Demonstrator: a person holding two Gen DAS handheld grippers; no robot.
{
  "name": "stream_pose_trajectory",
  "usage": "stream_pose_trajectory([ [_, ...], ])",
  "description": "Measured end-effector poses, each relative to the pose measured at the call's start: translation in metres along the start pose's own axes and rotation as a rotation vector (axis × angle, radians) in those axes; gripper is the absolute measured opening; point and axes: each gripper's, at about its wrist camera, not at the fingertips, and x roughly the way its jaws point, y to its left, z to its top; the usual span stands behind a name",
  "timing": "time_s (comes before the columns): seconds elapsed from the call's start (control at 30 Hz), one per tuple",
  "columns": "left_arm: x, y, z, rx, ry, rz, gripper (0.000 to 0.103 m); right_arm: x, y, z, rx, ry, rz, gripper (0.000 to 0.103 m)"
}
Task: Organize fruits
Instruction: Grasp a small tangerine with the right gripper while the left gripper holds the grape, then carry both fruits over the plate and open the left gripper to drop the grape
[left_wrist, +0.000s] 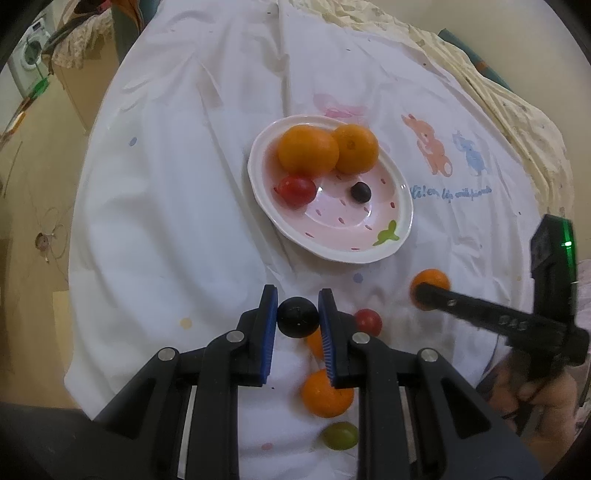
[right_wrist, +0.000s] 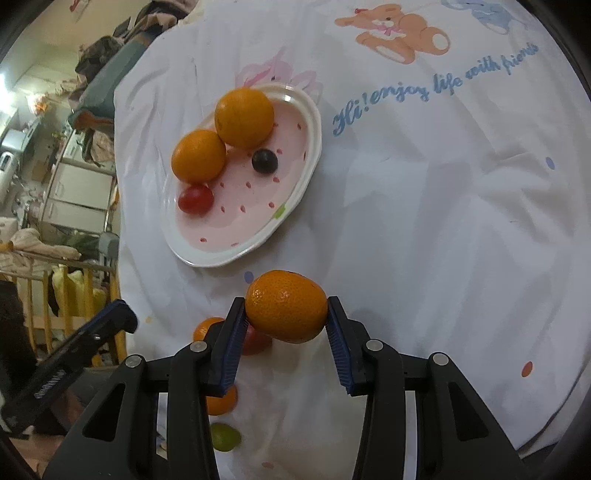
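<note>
Over the white tablecloth (left_wrist: 166, 184), short of the plate (left_wrist: 404, 206), both grippers are loaded: left gripper (left_wrist: 297, 315) pinches a dark round fruit (left_wrist: 297, 317) between its blue pads (left_wrist: 271, 332), right gripper (right_wrist: 286, 321) clamps a small orange (right_wrist: 286, 305) across its long axis. Left jaws are narrowed to the fruit's width, contact on both sides near the tips. Right jaws are spread wider, the orange sitting at the very tips and bulging forward past them, so that grip looks marginal to me. Step in hand, as I read it: carry both to the plate. Plate already holds two oranges (left_wrist: 308, 149), a red tomato (left_wrist: 295, 190) and a dark berry (left_wrist: 360, 192); free space is the near, pink-dotted half. Suggest: drop the dark fruit in the open near-centre, low release since it will roll on the dished surface. Bring the orange in from the right rim and set it against the other two so it can't wander; keep it level and don't tilt, given the tip-only hold. Stagger the two arms to avoid clashing over the plate. On the cloth yet to go: a red tomato (left_wrist: 367, 321), an orange (left_wrist: 327, 393), another orange partly hidden behind the left finger, and a green grape (left_wrist: 340, 435).
</note>
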Motion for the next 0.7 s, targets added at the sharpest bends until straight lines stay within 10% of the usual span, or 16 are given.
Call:
stream_pose_trajectory([
  [0.7, -0.014, -0.005, 0.038, 0.013, -0.067, 0.032, 0.019, -0.082, -0.010, 0.044, 0.006, -0.298, 0.146, 0.044],
])
